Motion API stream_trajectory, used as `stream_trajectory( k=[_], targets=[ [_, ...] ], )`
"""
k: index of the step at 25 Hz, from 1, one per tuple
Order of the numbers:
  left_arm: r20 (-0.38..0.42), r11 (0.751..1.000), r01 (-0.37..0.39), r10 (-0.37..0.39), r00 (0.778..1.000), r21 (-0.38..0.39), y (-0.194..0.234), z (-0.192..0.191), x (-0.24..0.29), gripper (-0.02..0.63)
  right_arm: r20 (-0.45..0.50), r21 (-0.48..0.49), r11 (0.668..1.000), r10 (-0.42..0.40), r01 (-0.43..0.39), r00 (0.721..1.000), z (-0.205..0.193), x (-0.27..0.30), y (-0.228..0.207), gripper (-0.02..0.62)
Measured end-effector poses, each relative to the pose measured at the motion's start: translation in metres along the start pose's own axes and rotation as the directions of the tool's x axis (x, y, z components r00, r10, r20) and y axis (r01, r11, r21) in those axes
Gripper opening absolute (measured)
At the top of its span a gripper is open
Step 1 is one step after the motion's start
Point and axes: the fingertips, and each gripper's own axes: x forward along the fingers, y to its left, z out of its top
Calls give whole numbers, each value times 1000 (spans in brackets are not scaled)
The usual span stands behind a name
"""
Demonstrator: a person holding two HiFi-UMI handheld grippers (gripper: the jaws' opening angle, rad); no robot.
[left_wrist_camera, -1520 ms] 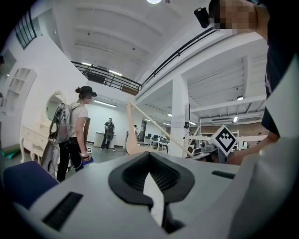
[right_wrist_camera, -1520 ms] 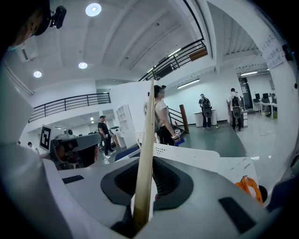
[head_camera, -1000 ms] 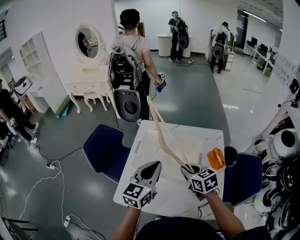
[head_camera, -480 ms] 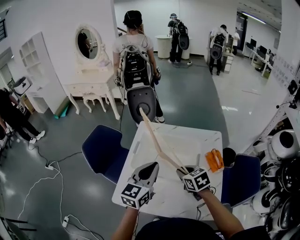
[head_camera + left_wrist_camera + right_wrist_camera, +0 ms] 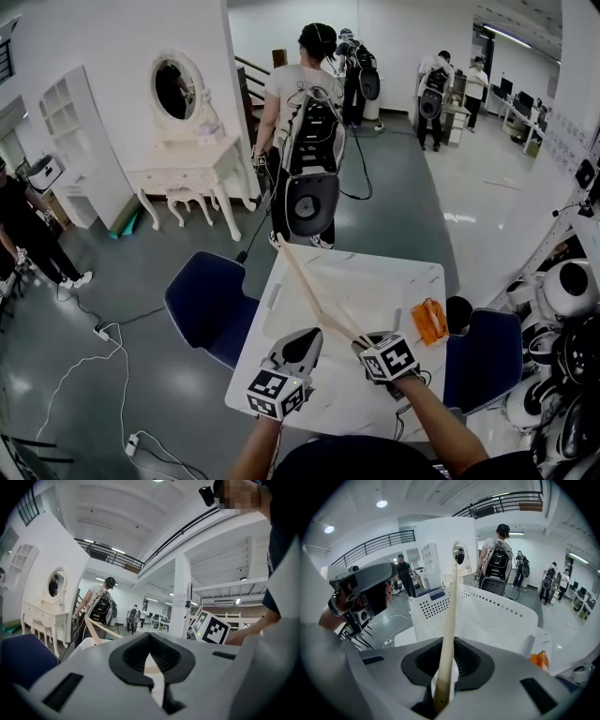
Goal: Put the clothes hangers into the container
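Observation:
A pale wooden clothes hanger [image 5: 309, 295] slants up and to the left over the white perforated container [image 5: 380, 281] on the white table [image 5: 347, 398]. My right gripper [image 5: 363, 343] is shut on the hanger's lower end. In the right gripper view the hanger [image 5: 450, 620] rises straight out of the jaws, with the container's wall [image 5: 487, 616] behind it. My left gripper [image 5: 300, 339] is shut and holds nothing, just left of the right one near the table's front. In the left gripper view the hanger [image 5: 96, 631] shows to the left, beyond the shut jaws.
An orange object [image 5: 431, 321] lies at the table's right edge. Blue chairs stand at the left [image 5: 211, 305] and right [image 5: 483, 361] of the table. A person with a backpack [image 5: 305, 141] stands just beyond the far edge. Cables [image 5: 103, 347] lie on the floor.
The hanger's far tip has dropped lower over the container, and my right gripper has shifted slightly left. The person with the backpack has walked to the right behind the table.

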Motion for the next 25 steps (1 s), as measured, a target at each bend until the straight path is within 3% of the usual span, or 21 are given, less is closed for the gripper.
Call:
stream_trajectory(
  k=[9, 15, 25],
  targets=[
    [-1, 1000, -3, 3, 1000, -13, 3, -3, -3, 5, -7, 17, 1000, -19, 20, 1000, 2, 1, -3, 63],
    [0, 1000, 0, 0, 1000, -18, 1, -6, 0, 5, 52, 61, 998, 25, -28, 998, 6, -2, -1, 63],
    [3, 1000, 4, -4, 1000, -26, 0, -7, -1, 5, 106, 71, 997, 10, -17, 994, 14, -10, -4, 86]
  ],
)
